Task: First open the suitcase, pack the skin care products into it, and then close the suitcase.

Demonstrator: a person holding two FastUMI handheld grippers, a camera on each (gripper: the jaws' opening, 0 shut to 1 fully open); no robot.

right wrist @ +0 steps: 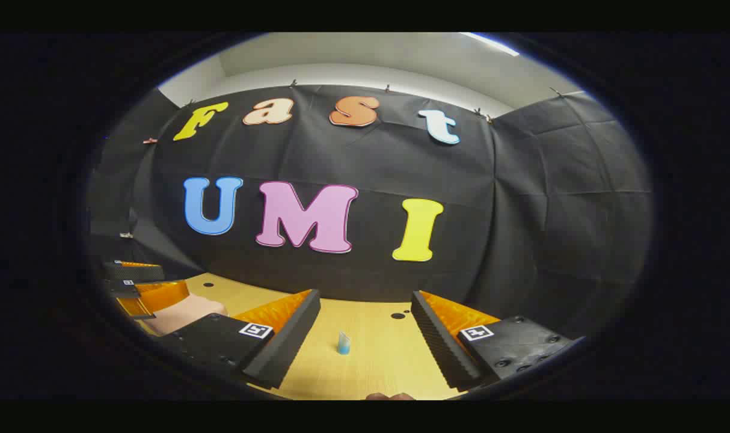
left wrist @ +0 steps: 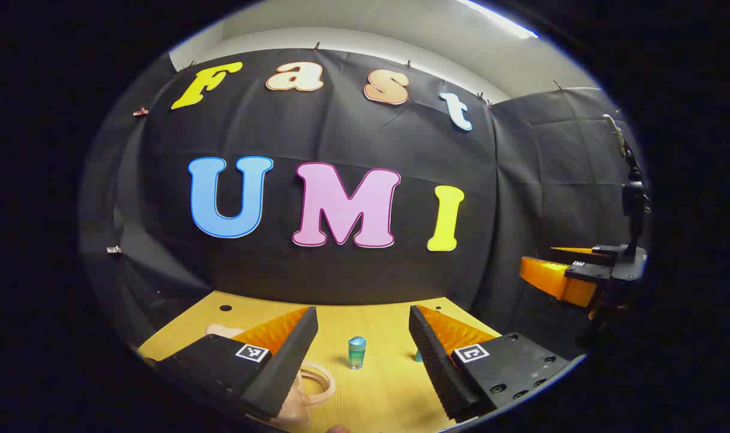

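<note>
My left gripper (left wrist: 362, 313) is open above the wooden table (left wrist: 377, 391), nothing between its fingers. A small teal bottle (left wrist: 356, 352) stands upright on the table ahead, in line with the gap. A second small blue item (left wrist: 418, 356) peeks out beside the right-hand finger. A pale pink suitcase (left wrist: 311, 385), its handle loop showing, lies low left, partly under the left-hand finger. My right gripper (right wrist: 365, 296) is open too, and a small blue tube (right wrist: 343, 343) stands ahead of its gap. The pink suitcase (right wrist: 181, 313) lies to its left; I cannot tell whether it is open.
The right gripper (left wrist: 557, 279) hangs in the air at the right of the left gripper view, off the table's edge. The left gripper (right wrist: 136, 288) shows at the far left of the right gripper view. The tabletop has small round holes (right wrist: 397, 315). The booth wall stands close behind.
</note>
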